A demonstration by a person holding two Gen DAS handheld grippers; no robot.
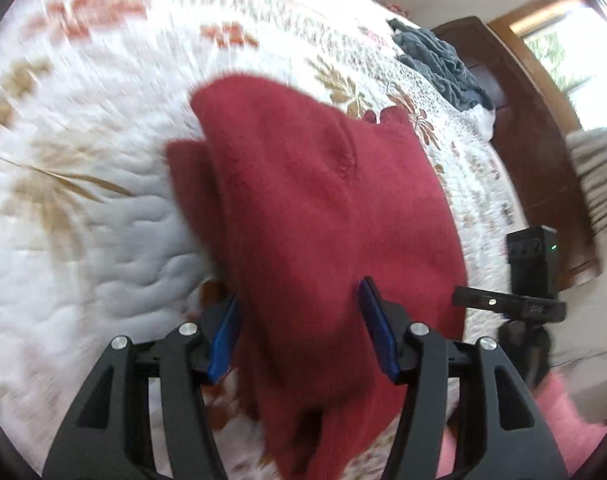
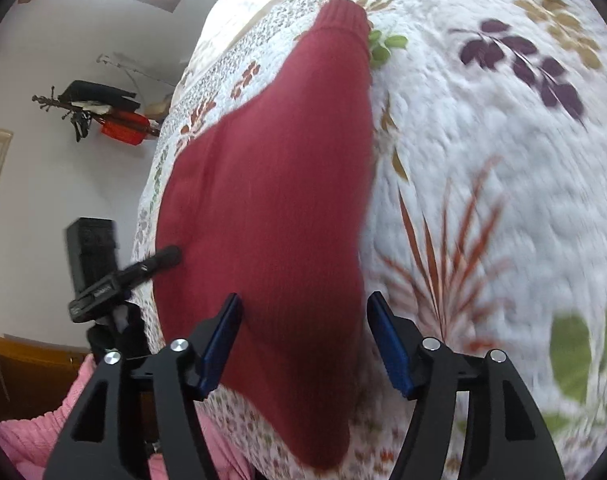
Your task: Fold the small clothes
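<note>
The left gripper (image 1: 301, 322) has its fingers (image 1: 377, 330) spread wide, blue flat pads on black ribbed arms, with nothing pinched between them. A red sweater (image 1: 323, 216) fills the gap between them; whether the pads touch the cloth cannot be told. The right gripper (image 2: 303, 336) is the same: fingers (image 2: 387, 342) spread wide, gripping nothing, the left pad close against the sweater's (image 2: 271, 200) edge, the right pad over the bedspread (image 2: 483, 160).

The sweater is a soft, fuzzy knit, deep red, lying on the bed in folded layers, one layer showing from under another on the left side in the left wrist view. In the right wrist view it narrows away from the camera to a ribbed cuff (image 2: 343, 16).

The bedspread (image 1: 83, 220) beneath is white, quilted and puckered, printed with rust, tan, purple and green leaves and a small-flowered border strip. A crumpled grey-blue garment (image 1: 443, 64) lies well apart on the far side of the bed, near a dark wooden headboard (image 1: 519, 120). Pink knit fabric (image 2: 43, 420) shows at the lower edge.
</note>
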